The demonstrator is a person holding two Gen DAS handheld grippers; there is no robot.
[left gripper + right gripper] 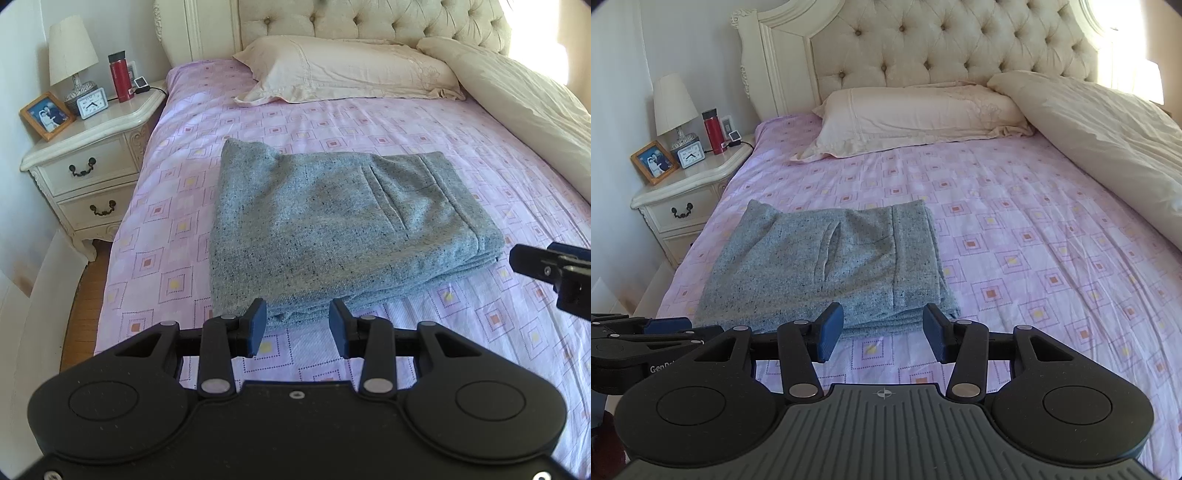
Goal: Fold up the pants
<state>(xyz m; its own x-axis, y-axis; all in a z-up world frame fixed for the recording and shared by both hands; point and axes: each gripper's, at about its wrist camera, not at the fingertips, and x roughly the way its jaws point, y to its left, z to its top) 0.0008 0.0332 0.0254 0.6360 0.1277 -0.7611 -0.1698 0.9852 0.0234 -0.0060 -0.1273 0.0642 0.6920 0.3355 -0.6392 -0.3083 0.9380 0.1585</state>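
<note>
The grey speckled pants (pixel 332 229) lie folded into a compact stack on the pink patterned bed sheet (pixel 480 332); they also show in the right wrist view (pixel 827 266). My left gripper (pixel 297 326) is open and empty just in front of the stack's near edge. My right gripper (pixel 882 332) is open and empty at the stack's near right corner. The right gripper also shows at the right edge of the left wrist view (pixel 554 266). The left gripper shows at the lower left of the right wrist view (pixel 665 328).
A cream pillow (pixel 347 70) and a rolled duvet (pixel 524 110) lie at the head and right side of the bed. A nightstand (pixel 88 147) at the left holds a lamp, a red bottle, a clock and a framed photo.
</note>
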